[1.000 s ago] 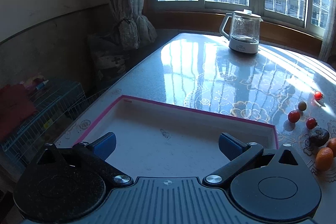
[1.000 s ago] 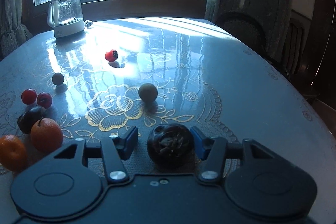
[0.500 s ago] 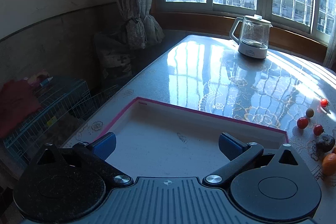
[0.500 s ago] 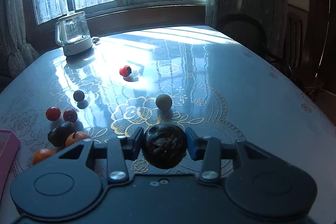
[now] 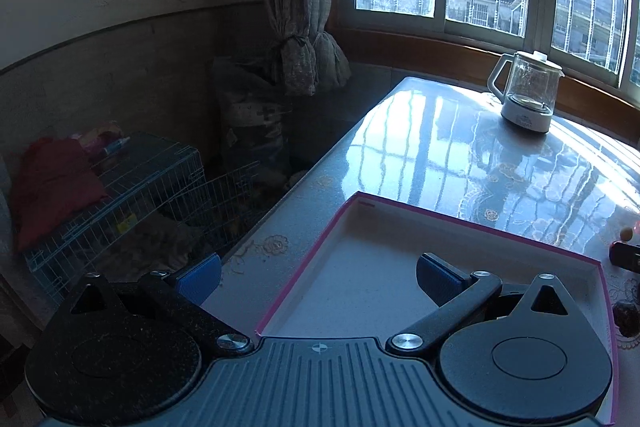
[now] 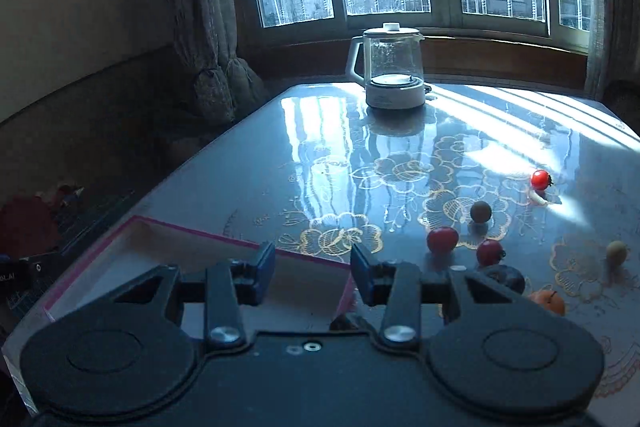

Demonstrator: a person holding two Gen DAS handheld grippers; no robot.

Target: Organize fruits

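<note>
So the fruits are all out on the table (image 6: 320,147), none in the tray. In the right wrist view, to the right of the tray: a red tomato (image 6: 442,239) with a smaller red one (image 6: 490,251) just beside it, a dark fruit (image 6: 506,277) and an orange (image 6: 548,301) nearer, partly hidden behind the tool. A brown ball-shaped fruit (image 6: 480,211) sits a bit farther back, another red fruit (image 6: 540,179) farther still in the sun patch, and a pale round one (image 6: 616,250) off to the right.

The pink-rimmed tray (image 6: 200,231) sits at the near left of the table with nothing in it.

The right gripper (image 6: 313,267) is above the tray's far right rim. Its jaws have just been closing, but there's a gap and nothing is between the pads. The left gripper (image 5: 320,279) is spread wide over the tray's near left corner, also gripping nothing.

A glass kettle (image 6: 394,67) stands far back by the window.
</note>
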